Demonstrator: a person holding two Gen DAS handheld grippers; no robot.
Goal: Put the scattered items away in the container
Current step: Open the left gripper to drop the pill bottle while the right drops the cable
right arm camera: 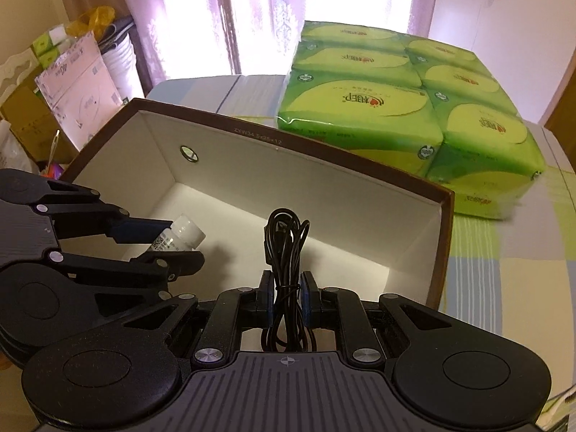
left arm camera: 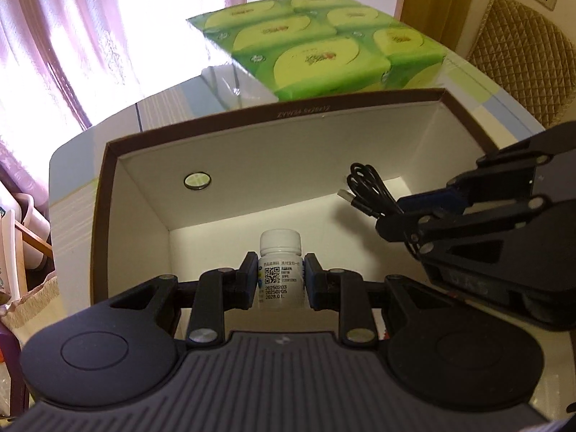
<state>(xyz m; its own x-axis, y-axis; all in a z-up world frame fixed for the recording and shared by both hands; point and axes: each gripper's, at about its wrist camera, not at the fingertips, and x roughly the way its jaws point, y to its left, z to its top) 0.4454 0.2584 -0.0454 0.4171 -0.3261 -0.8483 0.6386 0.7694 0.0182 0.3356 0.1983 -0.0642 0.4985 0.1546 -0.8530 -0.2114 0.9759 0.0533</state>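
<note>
A brown cardboard box (left arm camera: 108, 223) (right arm camera: 444, 237) with a white inside stands open on the table. My left gripper (left arm camera: 277, 280) (right arm camera: 169, 239) is shut on a small white pill bottle (left arm camera: 279, 270) (right arm camera: 181, 235), held over the box's interior. My right gripper (right arm camera: 287, 297) (left arm camera: 399, 216) is shut on a coiled black USB cable (right arm camera: 286, 252) (left arm camera: 370, 194), also above the inside of the box, to the right of the bottle. The box floor beneath both looks bare.
A large green multipack of tissues (left arm camera: 324, 46) (right arm camera: 414, 122) lies on the table just behind the box. Curtains and a bright window fill the background. Cardboard boxes and bags (right arm camera: 72, 82) are stacked beyond the table's left edge. A padded chair back (left arm camera: 522, 57) stands at the right.
</note>
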